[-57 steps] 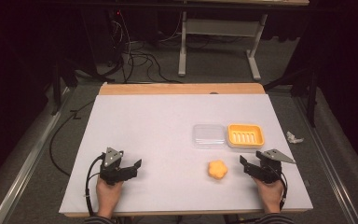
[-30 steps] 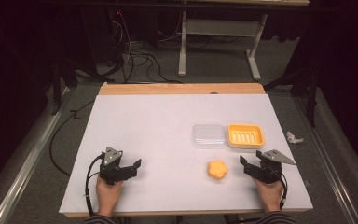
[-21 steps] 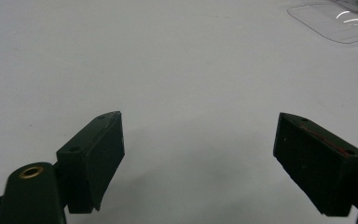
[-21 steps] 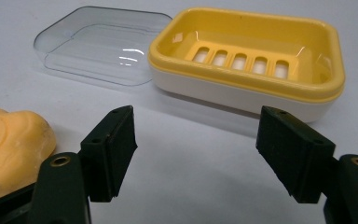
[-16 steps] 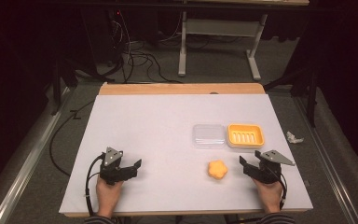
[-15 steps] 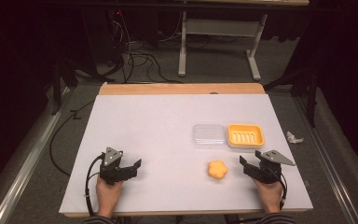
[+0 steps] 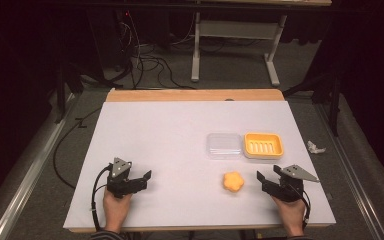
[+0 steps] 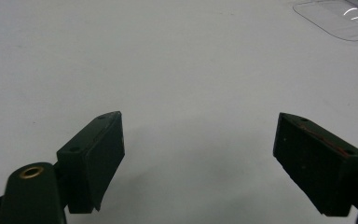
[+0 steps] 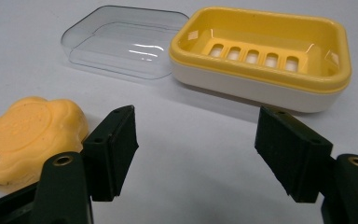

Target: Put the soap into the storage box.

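An orange flower-shaped soap (image 7: 233, 181) (image 9: 25, 135) lies on the white table (image 7: 180, 135) at the front right. Behind it stand a yellow soap dish (image 7: 263, 145) (image 9: 265, 56) and, to its left, a clear plastic lid (image 7: 224, 145) (image 9: 121, 39) (image 8: 342, 16). My right gripper (image 7: 261, 180) (image 9: 196, 154) rests open on the table just right of the soap, apart from it. My left gripper (image 7: 145, 179) (image 8: 200, 158) rests open at the front left with bare table between its jaws.
A wooden strip (image 7: 195, 95) runs along the table's far edge. Beyond it are desk legs (image 7: 195, 50) and cables (image 7: 145, 60) on the floor. A small white scrap (image 7: 316, 147) lies off the table's right edge.
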Tool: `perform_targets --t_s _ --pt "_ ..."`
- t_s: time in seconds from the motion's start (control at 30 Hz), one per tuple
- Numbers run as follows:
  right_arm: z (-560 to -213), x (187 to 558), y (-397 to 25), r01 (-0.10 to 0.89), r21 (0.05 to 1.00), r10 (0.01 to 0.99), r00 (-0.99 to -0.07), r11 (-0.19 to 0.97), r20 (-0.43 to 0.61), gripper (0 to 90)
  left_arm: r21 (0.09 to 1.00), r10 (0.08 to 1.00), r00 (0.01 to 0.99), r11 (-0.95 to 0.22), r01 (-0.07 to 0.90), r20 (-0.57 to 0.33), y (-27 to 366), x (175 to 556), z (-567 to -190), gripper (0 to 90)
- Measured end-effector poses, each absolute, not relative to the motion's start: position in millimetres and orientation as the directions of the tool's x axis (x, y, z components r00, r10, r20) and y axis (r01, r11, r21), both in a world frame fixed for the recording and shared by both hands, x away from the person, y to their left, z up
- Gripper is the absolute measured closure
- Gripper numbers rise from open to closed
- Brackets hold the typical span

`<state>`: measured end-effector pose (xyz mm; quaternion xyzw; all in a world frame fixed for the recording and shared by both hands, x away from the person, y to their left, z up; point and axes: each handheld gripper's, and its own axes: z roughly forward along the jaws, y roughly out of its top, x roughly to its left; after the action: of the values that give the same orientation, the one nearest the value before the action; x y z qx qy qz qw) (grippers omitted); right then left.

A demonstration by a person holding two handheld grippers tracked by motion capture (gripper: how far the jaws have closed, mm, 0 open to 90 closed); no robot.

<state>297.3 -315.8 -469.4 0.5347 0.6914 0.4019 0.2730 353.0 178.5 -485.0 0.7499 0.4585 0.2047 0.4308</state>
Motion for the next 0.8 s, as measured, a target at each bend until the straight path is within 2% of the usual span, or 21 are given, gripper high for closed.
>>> perform_targets --t_s 0.8 --pt "-465 289 -288 0.543 0.826 0.939 -0.341 0.154 0.049 30.0 0.831 0.863 0.494 -0.198 0.52 -0.103 179 354 -485 16.9"
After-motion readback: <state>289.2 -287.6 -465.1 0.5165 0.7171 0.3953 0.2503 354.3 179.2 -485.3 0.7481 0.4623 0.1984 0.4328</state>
